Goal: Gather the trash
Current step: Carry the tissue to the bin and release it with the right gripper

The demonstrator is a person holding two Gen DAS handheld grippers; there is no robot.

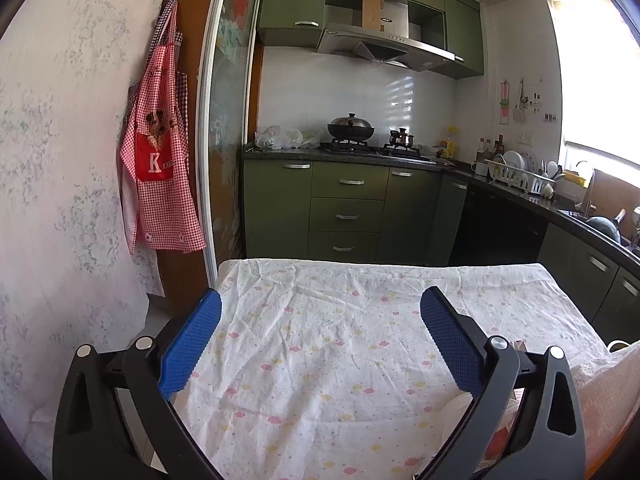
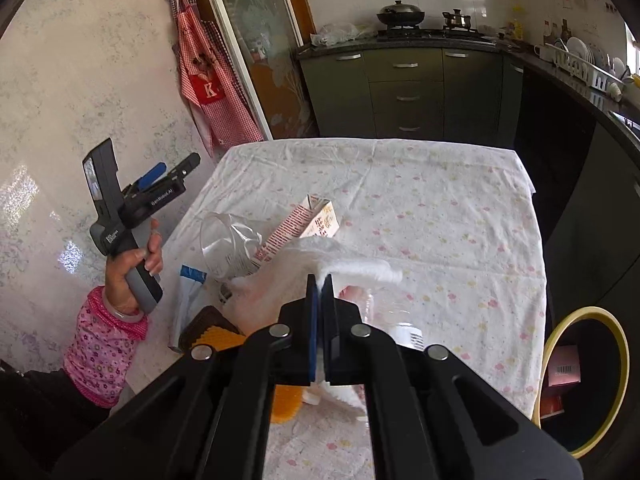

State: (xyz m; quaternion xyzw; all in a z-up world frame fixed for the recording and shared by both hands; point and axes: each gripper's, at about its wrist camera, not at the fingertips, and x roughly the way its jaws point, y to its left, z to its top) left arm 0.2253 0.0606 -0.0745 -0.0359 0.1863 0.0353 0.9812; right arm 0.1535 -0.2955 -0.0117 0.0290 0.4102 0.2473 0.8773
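In the right wrist view my right gripper (image 2: 320, 285) is shut on a white tissue (image 2: 360, 269), held a little above the table. Below it lie a clear plastic cup (image 2: 224, 240) on its side, a red-and-white carton (image 2: 308, 218), a clear plastic bottle (image 2: 394, 320) and a white plastic bag (image 2: 190, 296). My left gripper (image 1: 320, 300) stands open over the cloth-covered table (image 1: 320, 360) with nothing between its blue pads (image 1: 188, 344). From the right wrist camera the left gripper (image 2: 148, 184) appears off the table's left edge, held by a hand (image 2: 132, 268) in a pink flowered sleeve.
A bin with a yellow rim (image 2: 624, 364) stands beside the table's right edge, with some packaging inside. An orange and brown woven thing (image 2: 216, 338) lies near the table's front. Green kitchen cabinets (image 1: 348, 216) and a stove stand beyond the table; a wall runs along the left.
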